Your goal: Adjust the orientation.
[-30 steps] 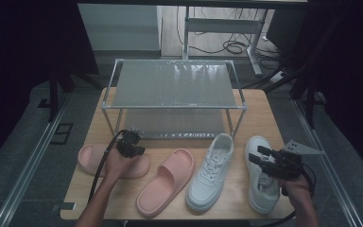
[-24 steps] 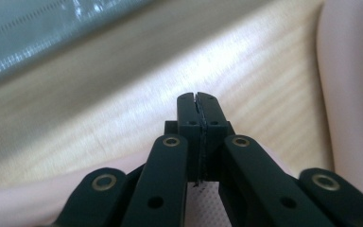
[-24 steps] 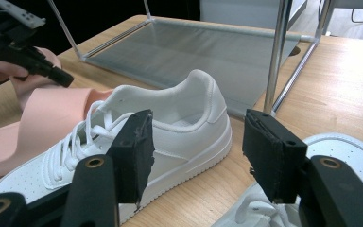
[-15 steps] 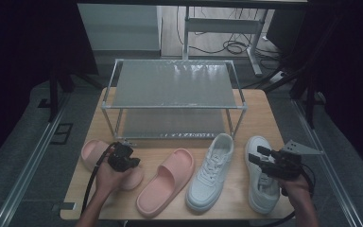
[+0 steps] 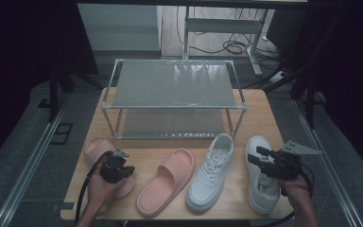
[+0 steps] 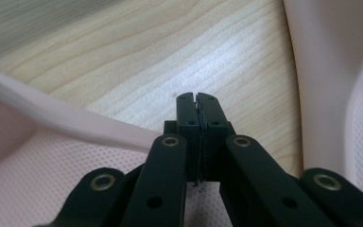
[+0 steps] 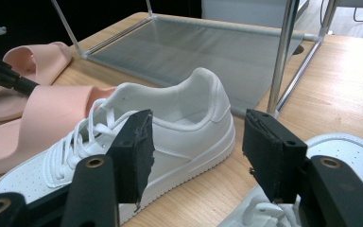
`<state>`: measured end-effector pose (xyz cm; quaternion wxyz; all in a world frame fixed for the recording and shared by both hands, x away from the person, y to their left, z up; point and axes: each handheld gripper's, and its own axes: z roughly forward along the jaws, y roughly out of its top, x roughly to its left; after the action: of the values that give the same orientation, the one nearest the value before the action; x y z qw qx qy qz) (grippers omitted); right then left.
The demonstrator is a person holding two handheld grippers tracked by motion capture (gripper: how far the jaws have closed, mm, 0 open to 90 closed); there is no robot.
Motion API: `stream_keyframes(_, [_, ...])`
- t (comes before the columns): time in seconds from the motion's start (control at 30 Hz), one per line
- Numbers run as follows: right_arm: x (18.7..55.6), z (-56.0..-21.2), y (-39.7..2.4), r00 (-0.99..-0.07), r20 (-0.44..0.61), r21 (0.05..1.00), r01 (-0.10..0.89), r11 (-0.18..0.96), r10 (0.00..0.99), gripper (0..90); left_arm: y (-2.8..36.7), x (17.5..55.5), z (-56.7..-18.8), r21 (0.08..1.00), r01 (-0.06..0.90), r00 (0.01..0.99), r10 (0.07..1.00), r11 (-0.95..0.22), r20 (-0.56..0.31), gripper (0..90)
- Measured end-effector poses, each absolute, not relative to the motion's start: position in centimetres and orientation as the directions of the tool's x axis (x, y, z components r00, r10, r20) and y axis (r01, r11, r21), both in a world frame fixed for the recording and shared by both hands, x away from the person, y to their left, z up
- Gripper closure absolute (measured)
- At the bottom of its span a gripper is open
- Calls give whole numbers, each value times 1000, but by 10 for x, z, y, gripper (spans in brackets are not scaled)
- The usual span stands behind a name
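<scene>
The landmark here is the two-tier metal shoe rack with grey mesh shelves (image 5: 175,90), standing at the far middle of the light wooden table (image 5: 257,106); four items of footwear lie in a row on the near side of it.

The left gripper (image 5: 119,169) sits over the pink rubber slide sandal (image 5: 97,149) that lies nearest the rack's left front leg; in the left gripper view its two black jaws are pressed flat together with nothing visible between them, their tips over bare wood between two pink surfaces, the sandal's dotted footbed (image 6: 56,184) spreading under the gripper body; whether the jaws touch the sandal I cannot tell.

The second pink slide sandal (image 5: 168,182) lies in front of the rack's middle, angled with its toe toward the rack; just beside it, on the side away from the left gripper, lies a white lace-up leather sneaker (image 5: 212,172), its heel pointing at the rack's right front leg.

The right gripper (image 5: 261,158) hangs over the other white sneaker (image 5: 262,189), which lies farthest from the rack's left side; its jaws stand wide apart and hold nothing; in the right gripper view they frame the heel of the first white sneaker (image 7: 179,118), with the rack's lower shelf (image 7: 208,47) behind it.
</scene>
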<state>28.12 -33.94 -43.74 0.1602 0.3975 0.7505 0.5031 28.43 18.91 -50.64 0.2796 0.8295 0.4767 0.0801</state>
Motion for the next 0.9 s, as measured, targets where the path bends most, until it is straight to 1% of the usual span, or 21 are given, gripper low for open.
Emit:
stream_keyframes(0.37, [280, -436, -339, -642, 165, 885, 431, 174, 749, 442, 205, 262, -507, 546, 750, 515, 848, -373, -129, 894])
stream_keyframes(0.73, [280, -437, -339, -638, 167, 885, 434, 171, 752, 442, 213, 252, -507, 549, 753, 504, 854, -363, -127, 885])
stream_keyframes(0.8, [280, -437, -339, -638, 166, 885, 433, 172, 752, 442, 215, 249, -503, 567, 741, 503, 857, -359, -114, 885])
stream_keyframes(0.9, [280, -436, -339, -639, 163, 885, 431, 175, 752, 442, 223, 244, -491, 613, 721, 485, 867, -324, -112, 893])
